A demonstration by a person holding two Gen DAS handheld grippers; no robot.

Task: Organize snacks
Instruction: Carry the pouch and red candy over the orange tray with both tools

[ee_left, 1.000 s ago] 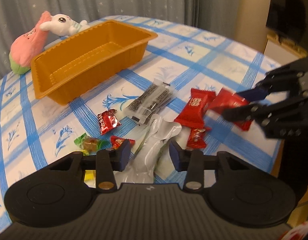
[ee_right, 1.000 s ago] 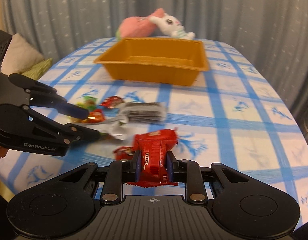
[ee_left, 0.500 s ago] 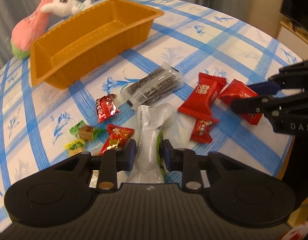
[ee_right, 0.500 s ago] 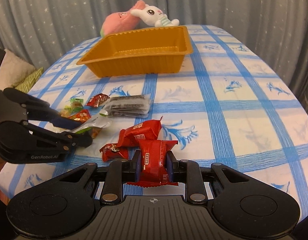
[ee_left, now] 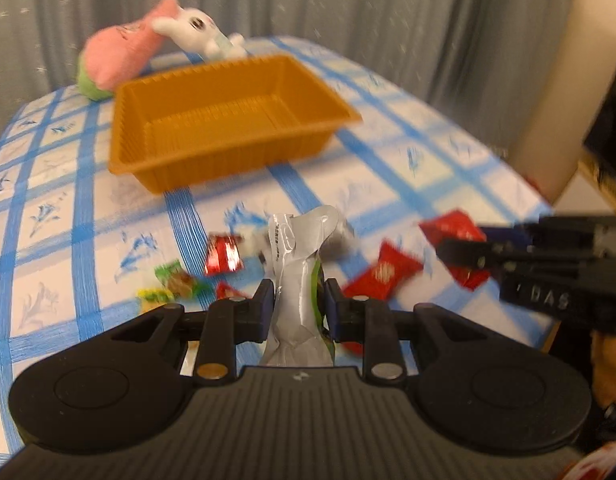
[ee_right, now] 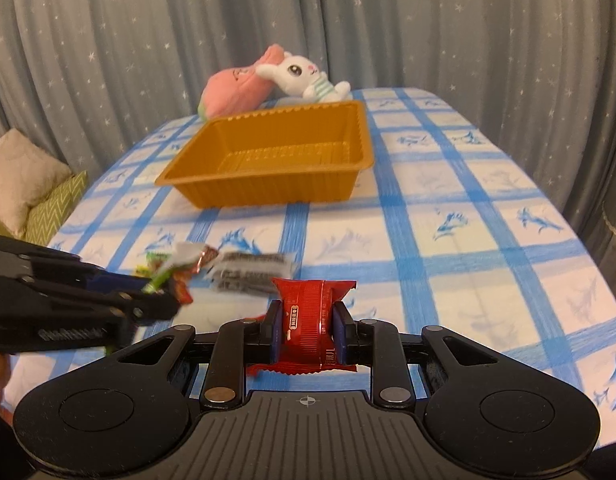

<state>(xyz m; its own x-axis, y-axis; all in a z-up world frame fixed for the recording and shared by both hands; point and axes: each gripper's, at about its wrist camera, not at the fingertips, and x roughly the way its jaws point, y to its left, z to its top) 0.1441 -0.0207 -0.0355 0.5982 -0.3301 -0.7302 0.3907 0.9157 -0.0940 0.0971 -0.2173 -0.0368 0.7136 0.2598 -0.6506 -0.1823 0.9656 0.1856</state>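
The orange tray (ee_right: 268, 160) is empty, so nothing is sorted yet. The left gripper (ee_left: 298, 304) has its fingers closed on a silver packet (ee_left: 296, 264), and the right gripper (ee_right: 306, 326) has its fingers closed on a red packet (ee_right: 308, 312); both are lifted, short of the tray. On the counter (ee_right: 447, 220) remain a dark packet (ee_right: 254, 276), a red snack (ee_left: 381, 274) and small candies (ee_left: 176, 284). The printing on the wrappers is too small to read. On the right gripper's side I read only "DAS".
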